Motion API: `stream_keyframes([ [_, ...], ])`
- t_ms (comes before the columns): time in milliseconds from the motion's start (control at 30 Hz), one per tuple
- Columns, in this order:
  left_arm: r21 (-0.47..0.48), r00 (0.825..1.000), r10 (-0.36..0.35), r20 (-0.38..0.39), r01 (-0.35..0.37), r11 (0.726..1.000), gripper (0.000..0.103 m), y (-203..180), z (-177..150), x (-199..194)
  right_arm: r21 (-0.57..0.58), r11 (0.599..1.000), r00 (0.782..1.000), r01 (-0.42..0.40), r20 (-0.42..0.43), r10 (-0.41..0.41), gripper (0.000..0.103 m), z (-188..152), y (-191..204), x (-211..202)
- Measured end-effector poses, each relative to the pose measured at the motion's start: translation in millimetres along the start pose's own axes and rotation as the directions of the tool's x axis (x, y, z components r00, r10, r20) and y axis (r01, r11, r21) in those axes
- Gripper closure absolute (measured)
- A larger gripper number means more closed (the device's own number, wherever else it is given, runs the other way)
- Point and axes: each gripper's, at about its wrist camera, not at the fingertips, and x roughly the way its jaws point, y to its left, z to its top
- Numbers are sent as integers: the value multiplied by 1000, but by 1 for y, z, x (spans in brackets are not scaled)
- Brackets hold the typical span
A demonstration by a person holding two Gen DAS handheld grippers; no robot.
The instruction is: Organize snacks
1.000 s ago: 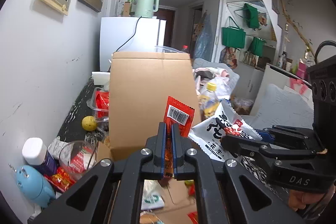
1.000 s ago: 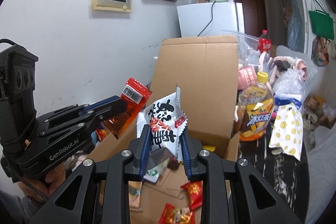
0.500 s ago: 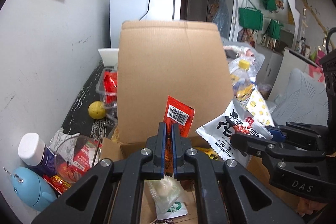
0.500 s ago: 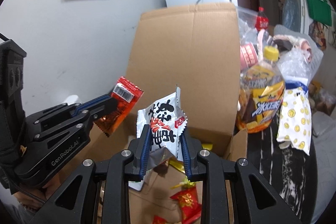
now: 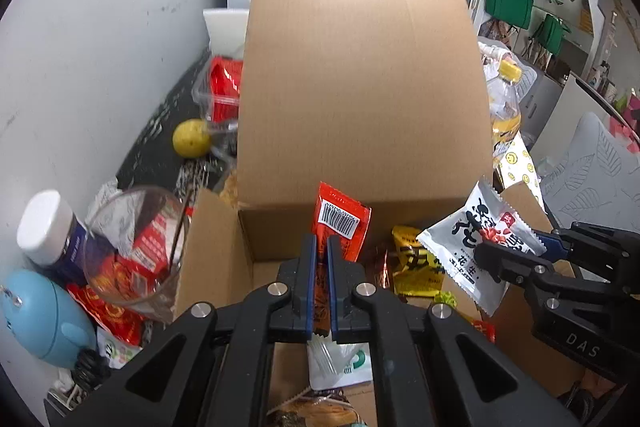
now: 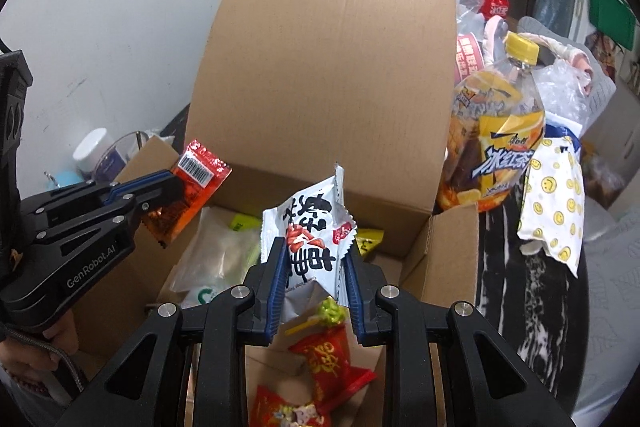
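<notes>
My left gripper (image 5: 321, 247) is shut on a red snack packet (image 5: 340, 221) with a barcode, held over the open cardboard box (image 5: 360, 67). It also shows in the right wrist view (image 6: 200, 173). My right gripper (image 6: 316, 251) is shut on a white peanut packet (image 6: 310, 227) with black characters, also over the box; it shows at the right of the left wrist view (image 5: 480, 239). Inside the box lie several packets: a yellow one (image 5: 416, 263), a red one (image 6: 332, 359) and a clear bag (image 6: 224, 255).
The box's tall back flap (image 6: 340, 47) stands upright. Left of the box are a glass bowl of red packets (image 5: 136, 247), a white-capped bottle (image 5: 44, 227), a blue object (image 5: 40, 319) and a lemon (image 5: 191, 143). Right of it stand an iced-tea bottle (image 6: 500, 131) and a smiley-print cloth (image 6: 556, 203).
Both grippers have moved forward and down toward the open box, each still holding its packet. The box interior now fills more of both views.
</notes>
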Motion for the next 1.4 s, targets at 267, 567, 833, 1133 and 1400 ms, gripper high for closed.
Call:
stream_keyframes([
  [267,9,999,34,-36,-34,999,98,3,-5,-4,17,1000,1000,19,-18,-19,70,-3,3,-5],
  [567,62,996,66,-51,-63,996,98,-13,-6,-21,7,999,999,45,25,-45,43,-9,9,-39],
  [833,104,996,83,-27,-80,991,98,-37,-6,-49,7,998,994,64,83,-65,37,-13,13,-79],
  [1133,114,996,67,60,-74,991,98,-52,-4,-102,33,997,982,69,174,-74,35,-20,12,-133],
  [1400,131,985,53,161,-75,989,98,-64,-10,-155,28,997,959,79,271,-83,27,-39,20,-182],
])
